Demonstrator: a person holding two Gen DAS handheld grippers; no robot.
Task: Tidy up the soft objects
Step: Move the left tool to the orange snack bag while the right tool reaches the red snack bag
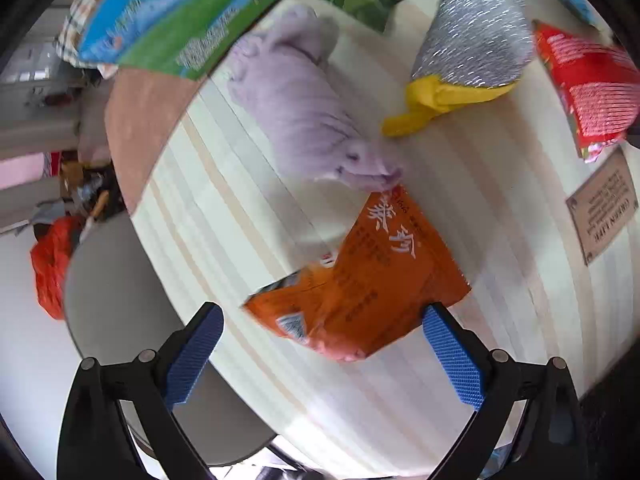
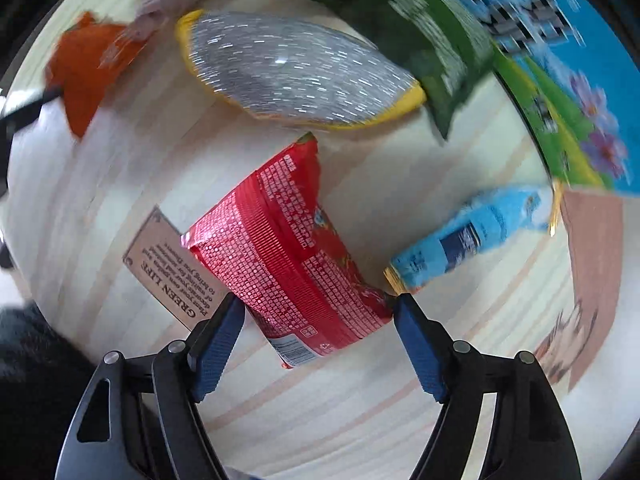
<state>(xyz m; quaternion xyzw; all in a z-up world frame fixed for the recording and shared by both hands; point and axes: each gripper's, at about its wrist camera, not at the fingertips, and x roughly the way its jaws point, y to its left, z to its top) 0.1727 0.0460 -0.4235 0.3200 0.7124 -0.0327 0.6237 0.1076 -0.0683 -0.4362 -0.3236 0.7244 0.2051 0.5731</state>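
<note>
Left wrist view, nearest: the left gripper fills the bottom of the frame, its blue pads spread wide with nothing between them.
Orange packet: lies flat on the striped tablecloth at lower centre, its near edge reaching into the gap between the fingers, the right pad just at its corner; contact cannot be told. A straddle like this looks like a line-up for a pinch across the packet's width.
Lilac cloth: crumpled at centre, its near tip touching the orange packet's far corner.
Silver and yellow mitt: upper right, beside the cloth.
Far edge: a large blue and green bag at upper left.
Right wrist view, nearest: the right gripper at the bottom of the frame is open, though less widely, and grips nothing.
Red packet: at centre, its near end sits between the fingertips, both pads close against its sides; whether they touch is unclear. It partly overlaps a brown printed label sewn on the cloth.
Light blue packet: centre right, near the red one but apart.
Farther: the mitt at upper centre, a dark green bag behind it.
Judgement: both hands appear set to close on one soft pack each; thin crinkly film may slip or buckle if pinched near an edge.
</note>
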